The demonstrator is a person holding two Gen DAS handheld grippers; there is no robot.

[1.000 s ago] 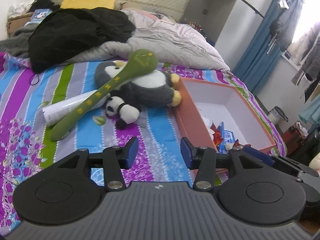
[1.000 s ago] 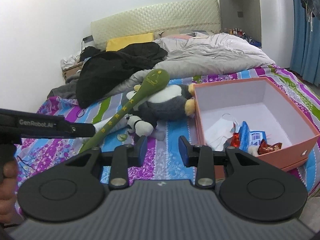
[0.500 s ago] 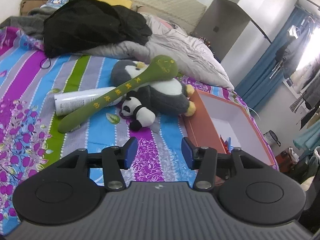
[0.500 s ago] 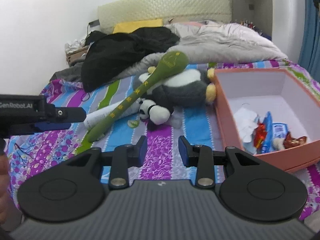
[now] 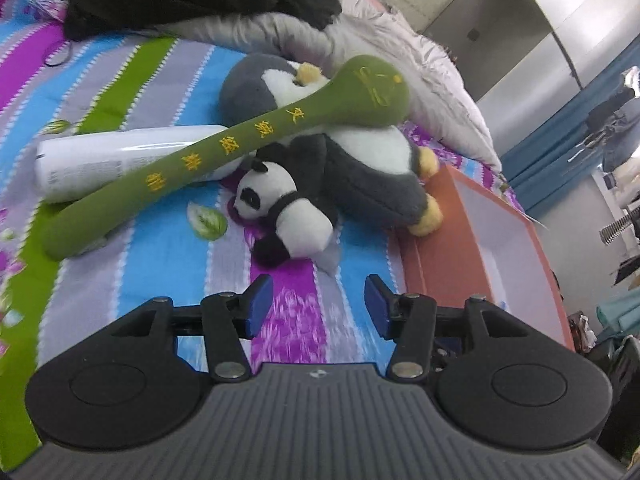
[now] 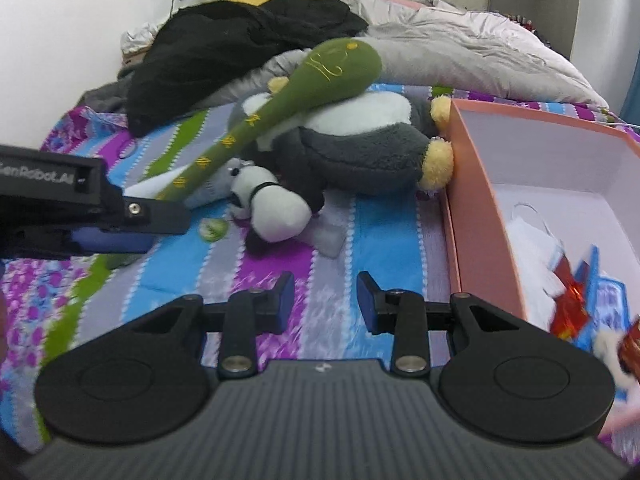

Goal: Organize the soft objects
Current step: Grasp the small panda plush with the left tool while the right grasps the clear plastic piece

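Panda (image 5: 280, 210) lies near on the bedspread (image 5: 160, 264), left of the box (image 5: 448, 256), touching the penguin (image 5: 360, 172). Left gripper (image 5: 316, 306) and right gripper (image 6: 325, 300) are both spread, empty. Likely light, squashy; pinch the body.

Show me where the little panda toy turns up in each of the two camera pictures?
Left wrist: the panda lies at centre, just above the open jaws.
Right wrist: panda left of centre, above the jaws.
Shared landmark: the green club lying across the penguin.
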